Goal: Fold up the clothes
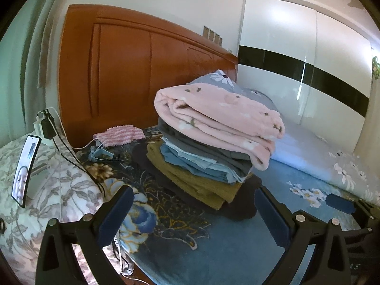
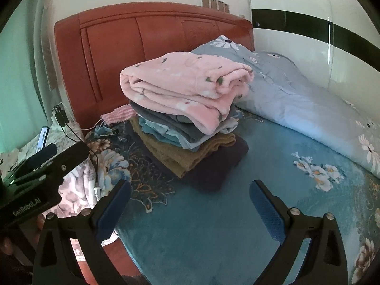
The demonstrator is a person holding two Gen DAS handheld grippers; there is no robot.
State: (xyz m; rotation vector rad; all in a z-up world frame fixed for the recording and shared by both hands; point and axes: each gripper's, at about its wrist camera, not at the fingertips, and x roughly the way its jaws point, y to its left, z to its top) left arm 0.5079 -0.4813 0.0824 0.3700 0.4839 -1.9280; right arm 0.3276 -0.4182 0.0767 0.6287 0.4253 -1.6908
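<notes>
1. The left tongs are seen spread wide, with nothing held between the blue pads.
2. The right tongs are also spread wide and nothing is pinched in them.
3. Both tongs are held over the blue flowered bed cover, just in front of the pile of clothes.
4. In the right wrist view, the left tongs are seen from the side at the left edge, with some fingers wrapped under the handle.
5. The clothes are stacked in the middle of the bed, apart from both tongs.
6. A folded pink fluffy blanket is laid on top of the pile.
7. Under it, grey, light blue and mustard pieces are stacked, and a dark piece is placed at the bottom.
8. A pale blue quilt with white flowers is bunched up to the right of the pile, touching it at the back.
9. A small pink and white striped cloth is left near the wooden headboard.
10. A phone is propped upright on a flowered pillow at the left, with cables running beside it; what the cables are joined to may be a charger, but it is too small to be sure.
11. A white wardrobe with a black stripe is seen at the right.
</notes>
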